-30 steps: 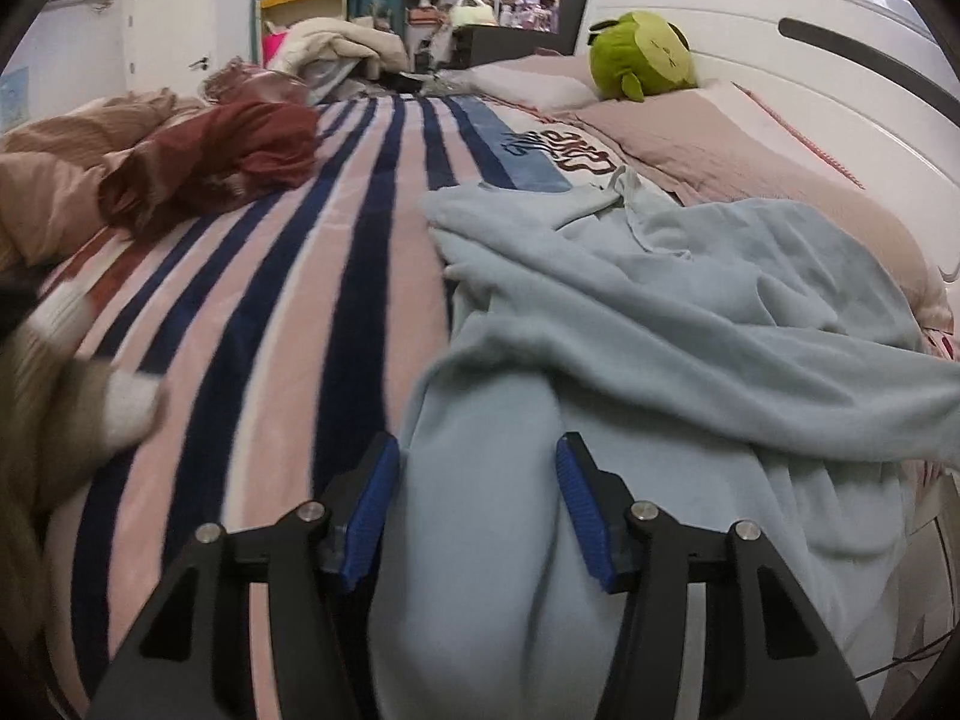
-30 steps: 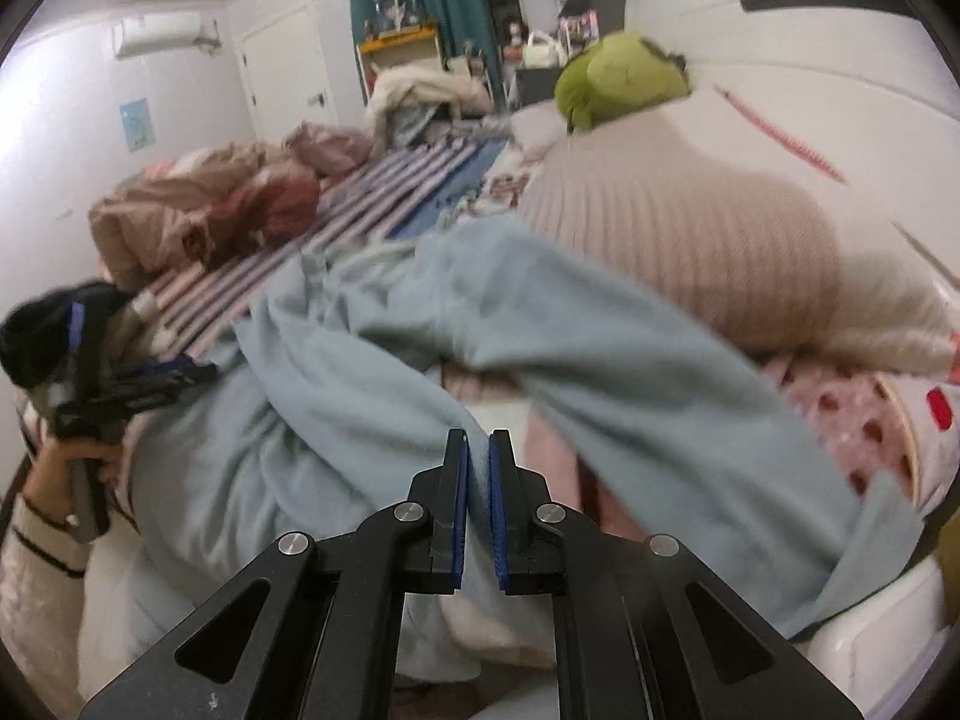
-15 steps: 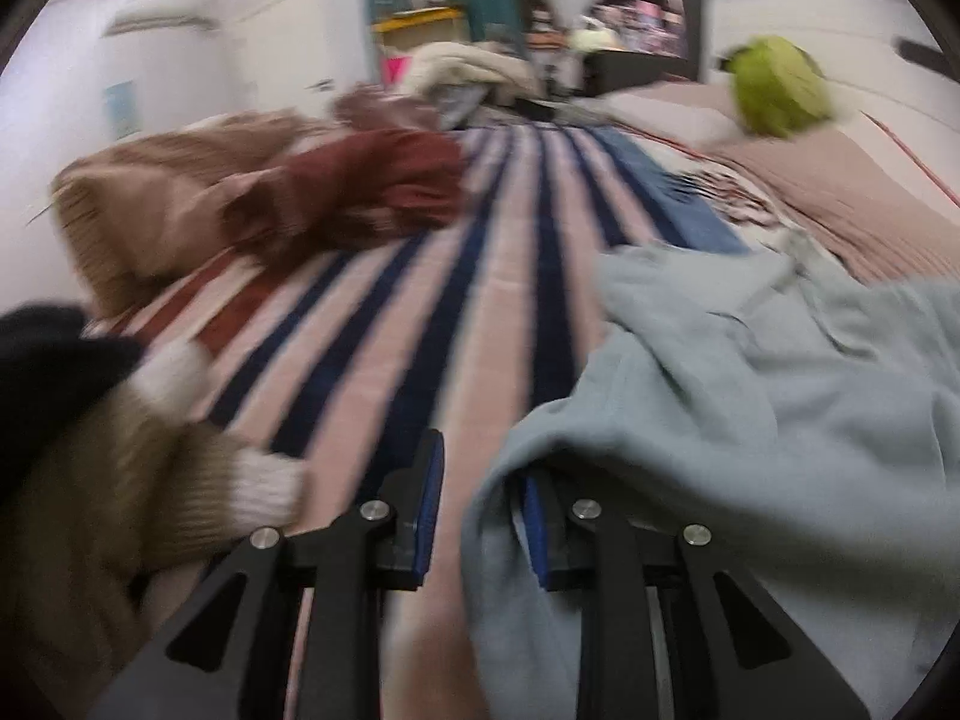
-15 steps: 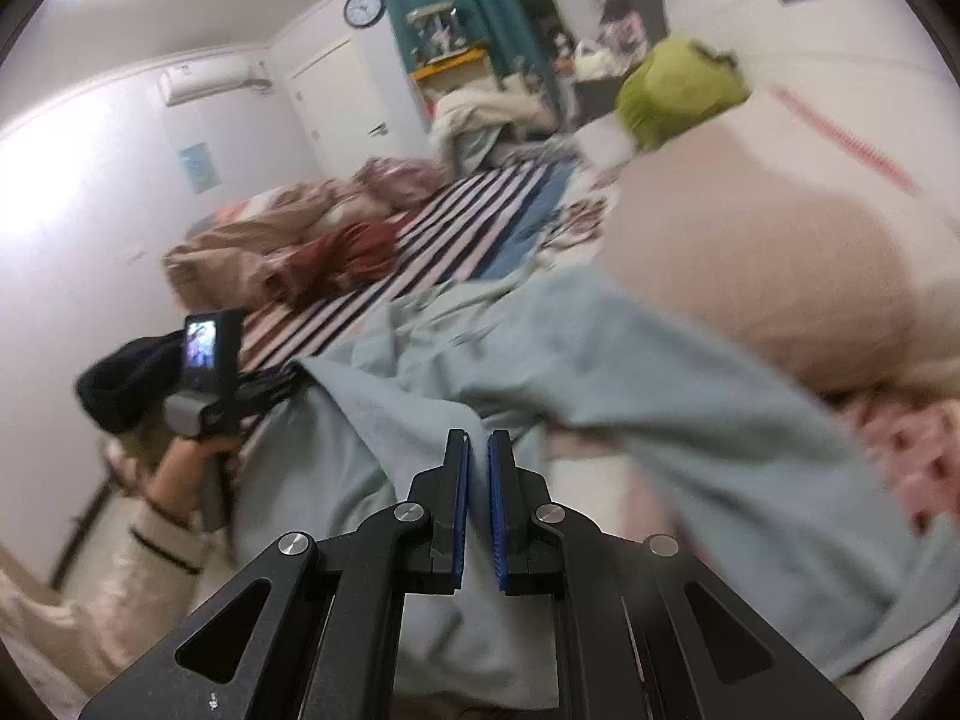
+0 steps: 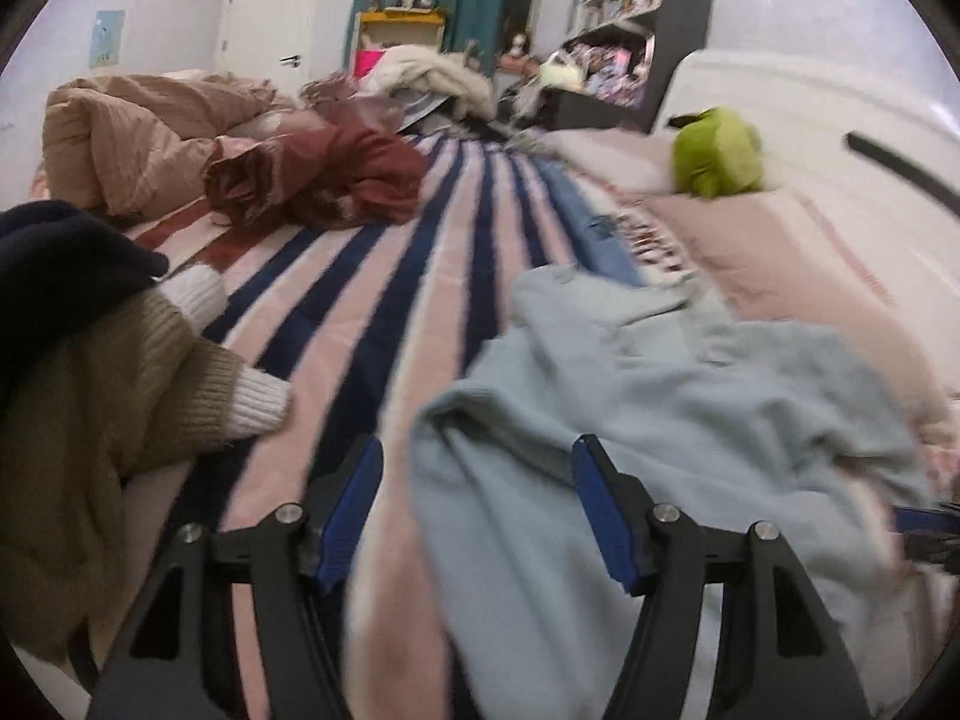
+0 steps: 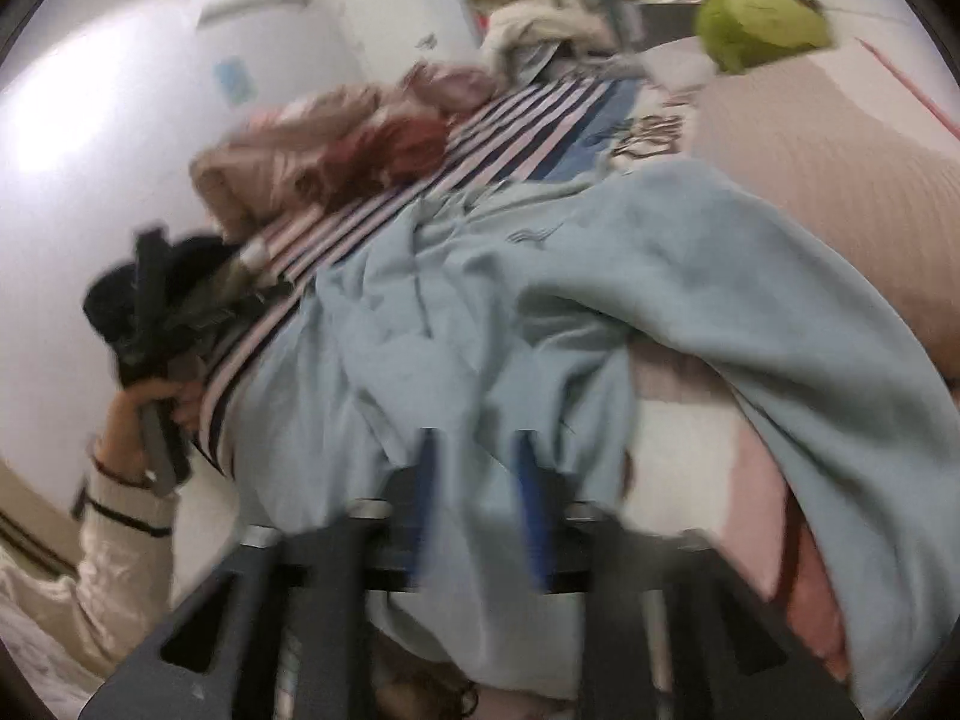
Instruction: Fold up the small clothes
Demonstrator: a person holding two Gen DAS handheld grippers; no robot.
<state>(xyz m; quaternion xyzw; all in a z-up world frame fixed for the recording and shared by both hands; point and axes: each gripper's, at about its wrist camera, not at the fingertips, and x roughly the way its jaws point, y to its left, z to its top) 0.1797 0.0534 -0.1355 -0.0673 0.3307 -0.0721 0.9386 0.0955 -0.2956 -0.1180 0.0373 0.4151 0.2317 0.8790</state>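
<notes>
A light blue garment (image 5: 672,420) lies crumpled on the striped bedspread (image 5: 384,312); it also shows in the right wrist view (image 6: 540,300), one part draped over a pink pillow (image 6: 840,180). My left gripper (image 5: 477,510) is open, its fingers straddling the garment's near left edge low over the bed. My right gripper (image 6: 474,504) is open a little, blurred, at the garment's near edge. The left gripper (image 6: 192,306) shows in the right wrist view at the left, held in a hand.
A brown and white knit garment (image 5: 120,396) and a dark one (image 5: 54,252) lie at the left. A maroon garment (image 5: 324,180) and a tan duvet (image 5: 138,132) lie farther back. A green plush toy (image 5: 717,150) sits by the white headboard (image 5: 810,120).
My left gripper narrowed half a second ago, then opened wide at the garment's left edge. My right gripper went from shut to partly open and dropped to the garment.
</notes>
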